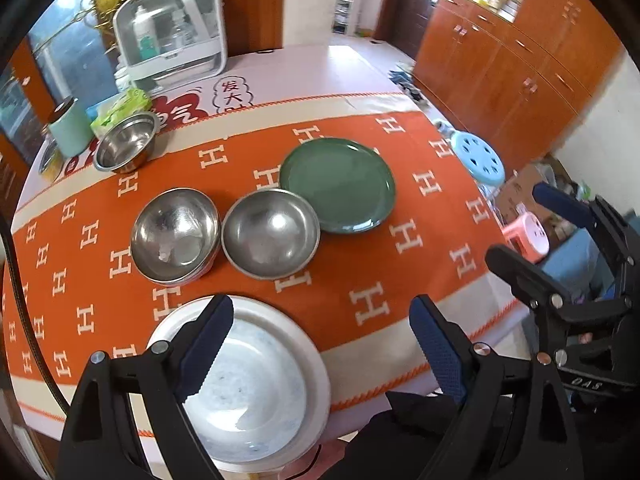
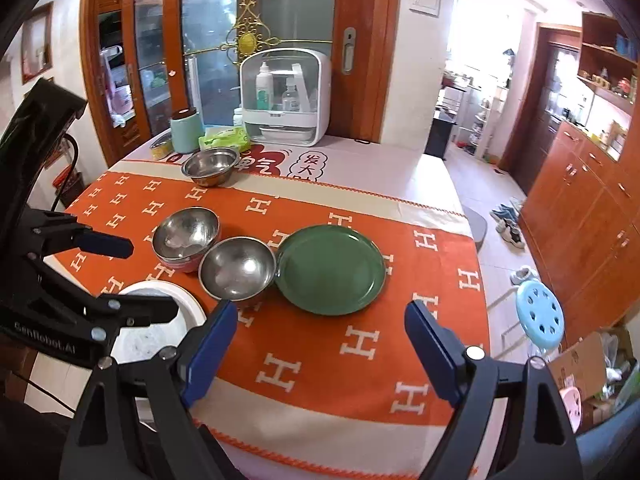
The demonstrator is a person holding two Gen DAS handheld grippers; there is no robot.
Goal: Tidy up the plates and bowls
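Two steel bowls (image 2: 212, 252), green plate (image 2: 330, 270) adjacent

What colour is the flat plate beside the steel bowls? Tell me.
Green; the plate shows best in the right wrist view.

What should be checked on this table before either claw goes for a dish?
1. Left claw open and empty: ok.
2. Right claw open and empty: ok.
3. Green plate has nothing on it: ok.
4. White bowl fully on the table: not ok, it reaches past the near edge.
5. Two steel bowls upright: ok.
6. Whether the bowl rim touches the plate: cannot tell.
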